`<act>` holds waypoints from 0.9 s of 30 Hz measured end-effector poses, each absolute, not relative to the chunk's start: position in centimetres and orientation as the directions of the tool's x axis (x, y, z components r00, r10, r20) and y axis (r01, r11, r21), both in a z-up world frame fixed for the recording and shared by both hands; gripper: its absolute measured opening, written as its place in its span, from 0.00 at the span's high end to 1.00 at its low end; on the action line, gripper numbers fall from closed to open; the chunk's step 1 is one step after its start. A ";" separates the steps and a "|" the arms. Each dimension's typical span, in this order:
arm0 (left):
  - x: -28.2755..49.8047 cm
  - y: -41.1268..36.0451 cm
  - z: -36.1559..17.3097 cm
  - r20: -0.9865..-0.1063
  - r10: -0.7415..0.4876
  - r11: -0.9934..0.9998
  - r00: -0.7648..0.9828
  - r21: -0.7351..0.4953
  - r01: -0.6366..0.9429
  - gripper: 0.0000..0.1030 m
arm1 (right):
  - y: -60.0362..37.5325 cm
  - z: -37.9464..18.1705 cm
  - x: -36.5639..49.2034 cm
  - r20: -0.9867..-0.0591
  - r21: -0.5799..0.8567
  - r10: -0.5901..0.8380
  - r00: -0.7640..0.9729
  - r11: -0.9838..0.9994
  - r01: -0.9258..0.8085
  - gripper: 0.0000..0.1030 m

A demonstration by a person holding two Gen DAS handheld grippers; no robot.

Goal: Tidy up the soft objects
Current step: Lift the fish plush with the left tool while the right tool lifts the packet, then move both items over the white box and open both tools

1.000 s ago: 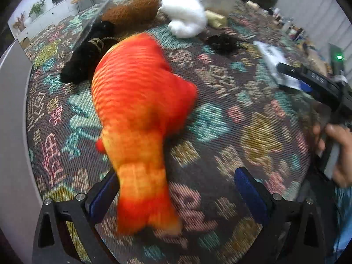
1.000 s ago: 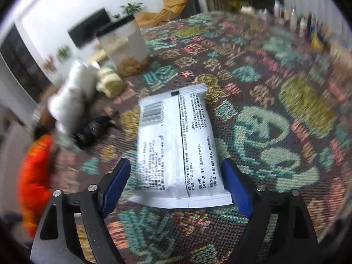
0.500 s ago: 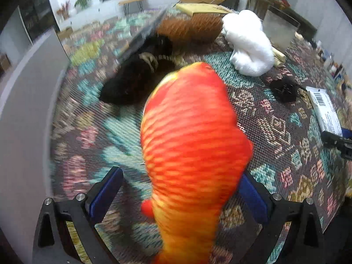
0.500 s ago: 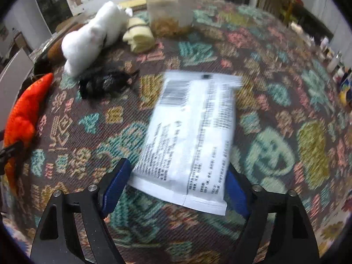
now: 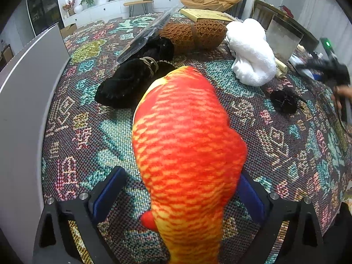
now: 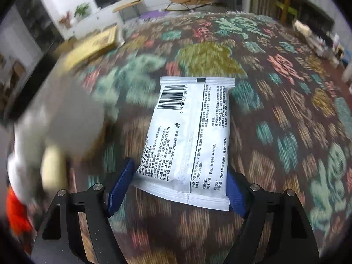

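An orange plush fish (image 5: 187, 149) lies on the patterned cloth, its body between the jaws of my left gripper (image 5: 180, 193); the jaws stand wide and only the right pad sits against it. My right gripper (image 6: 178, 182) is shut on a white wet-wipe packet (image 6: 191, 136) and holds it above the cloth. The right gripper also shows in the left wrist view (image 5: 325, 70), at the far right. A black plush (image 5: 132, 81), a brown knitted piece (image 5: 193, 33), a white plush (image 5: 253, 52) and a small black item (image 5: 285, 102) lie beyond the fish.
A grey panel (image 5: 24, 101) stands along the left edge. A clear container (image 5: 282, 38) stands behind the white plush, and a clear plastic bag (image 5: 147, 33) leans over the black plush. A yellow book (image 5: 204, 14) lies at the far edge. The right wrist view is motion-blurred.
My left gripper has moved so the fish's body now lies between its jaws. My right gripper has swung with the packet toward the far side of the table.
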State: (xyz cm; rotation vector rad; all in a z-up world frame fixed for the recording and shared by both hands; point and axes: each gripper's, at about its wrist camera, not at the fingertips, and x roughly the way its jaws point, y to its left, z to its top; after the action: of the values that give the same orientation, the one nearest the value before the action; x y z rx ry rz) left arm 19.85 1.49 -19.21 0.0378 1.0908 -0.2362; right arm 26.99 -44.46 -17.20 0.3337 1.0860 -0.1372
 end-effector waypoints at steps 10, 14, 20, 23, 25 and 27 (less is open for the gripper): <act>20.8 -1.9 -19.7 -0.890 -0.100 0.960 0.445 0.031 0.278 0.24 | -43.8 -17.9 31.7 -0.964 0.028 -0.049 0.260 0.958 0.284 0.34; 21.4 -1.0 -18.4 -0.876 -0.167 0.967 0.452 -0.056 0.247 0.63 | -44.5 -16.8 31.2 -0.947 0.068 -0.045 0.319 0.940 0.334 0.38; 19.6 2.5 -14.0 -0.805 -0.363 0.932 0.470 -0.316 0.177 0.63 | -44.9 -9.4 29.0 -0.854 0.150 -0.059 0.517 0.924 0.352 0.38; 18.1 4.8 -10.7 -0.751 -0.397 0.915 0.527 -0.368 0.164 0.63 | -41.3 -4.6 28.4 -0.819 0.122 -0.056 0.572 0.956 0.267 0.38; 16.8 7.1 -8.4 -0.727 -0.381 0.919 0.571 -0.365 0.149 0.63 | -36.6 -1.6 27.4 -0.798 0.119 -0.004 0.602 0.979 0.164 0.38; 15.7 9.9 -6.7 -0.715 -0.345 0.930 0.608 -0.347 0.120 0.63 | -31.5 -0.2 26.5 -0.787 0.143 0.073 0.613 0.987 0.067 0.38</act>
State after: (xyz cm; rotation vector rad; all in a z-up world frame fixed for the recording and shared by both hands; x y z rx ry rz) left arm 15.73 9.89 -6.65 -0.2761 0.8793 -0.2729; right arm 26.55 -31.45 -0.15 0.1646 0.9122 0.0034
